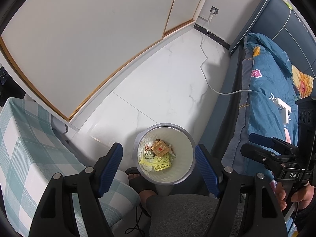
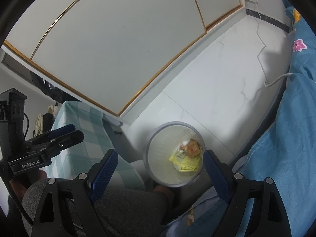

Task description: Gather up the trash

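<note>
Trash point(image 1: 158, 156) heaped at the bottom of a white bin point(image 1: 183, 169), low centre of the left wrist view: yellow packets, a tan wrapper with a red heart, crumpled white paper. Framed from above by the left gripper point(image 1: 159, 165), blue-padded fingers point(image 1: 110, 164) spread wide on either side of the bin's mouth, gripping nothing. Same in the right wrist view: right gripper point(image 2: 160, 172) with fingers point(image 2: 104, 172) wide apart and bare, bin point(image 2: 158, 169) between them, trash point(image 2: 187, 156) gathered toward the bin's right wall, somewhat blurred.

Seen from the side at the right edge of the left view, the right gripper point(image 1: 254, 142) looks spread too, though the angle is poor; hand point(image 1: 292, 195) wrapped round its handle below. Likewise the left gripper point(image 2: 73, 132) at the left edge of the right view.

Just below the bin, a sandalled foot point(image 1: 136, 177) and a grey-trousered knee point(image 1: 187, 213). Lower left, a green-and-white checked cloth point(image 1: 25, 148). Right side, a bed with a blue flowered quilt point(image 1: 266, 90). White marble-patterned floor point(image 1: 167, 79) beyond the bin, crossed by a white cable point(image 1: 205, 63) running from a wall socket point(image 1: 214, 10) at top to the bed. Upper left, white wardrobe doors point(image 1: 79, 39) edged in wood.
</note>
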`<control>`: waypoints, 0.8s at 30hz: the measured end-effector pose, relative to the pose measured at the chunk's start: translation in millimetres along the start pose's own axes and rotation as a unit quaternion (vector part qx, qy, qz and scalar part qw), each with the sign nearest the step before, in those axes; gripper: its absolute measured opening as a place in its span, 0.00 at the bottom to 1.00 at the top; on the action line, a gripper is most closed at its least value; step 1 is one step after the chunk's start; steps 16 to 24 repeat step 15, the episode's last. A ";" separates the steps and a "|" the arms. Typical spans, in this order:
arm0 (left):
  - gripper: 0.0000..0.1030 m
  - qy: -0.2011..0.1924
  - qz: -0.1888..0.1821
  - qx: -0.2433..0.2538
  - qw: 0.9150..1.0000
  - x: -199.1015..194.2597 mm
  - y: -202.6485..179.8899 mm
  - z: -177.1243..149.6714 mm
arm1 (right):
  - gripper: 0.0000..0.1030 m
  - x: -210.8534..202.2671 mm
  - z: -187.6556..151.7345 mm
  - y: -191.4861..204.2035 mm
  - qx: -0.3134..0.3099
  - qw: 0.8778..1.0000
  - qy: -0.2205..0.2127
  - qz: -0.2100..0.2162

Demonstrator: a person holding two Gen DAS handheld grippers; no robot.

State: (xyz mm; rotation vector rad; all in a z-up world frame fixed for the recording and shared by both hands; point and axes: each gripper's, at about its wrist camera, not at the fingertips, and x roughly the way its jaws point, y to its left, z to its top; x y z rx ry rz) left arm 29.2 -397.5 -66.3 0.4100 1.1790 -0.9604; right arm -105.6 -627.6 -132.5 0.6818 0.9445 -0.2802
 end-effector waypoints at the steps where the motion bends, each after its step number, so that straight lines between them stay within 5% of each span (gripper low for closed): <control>1: 0.70 0.000 -0.001 0.000 1.000 -0.1 0.2 -0.3 | 0.86 0.0 0.0 0.0 0.000 1.000 0.000 0.000; 24: 0.70 -0.018 -0.011 0.010 1.000 -8.5 -2.1 -2.7 | 0.86 -0.9 -1.0 -0.2 -0.001 1.000 -0.001 0.000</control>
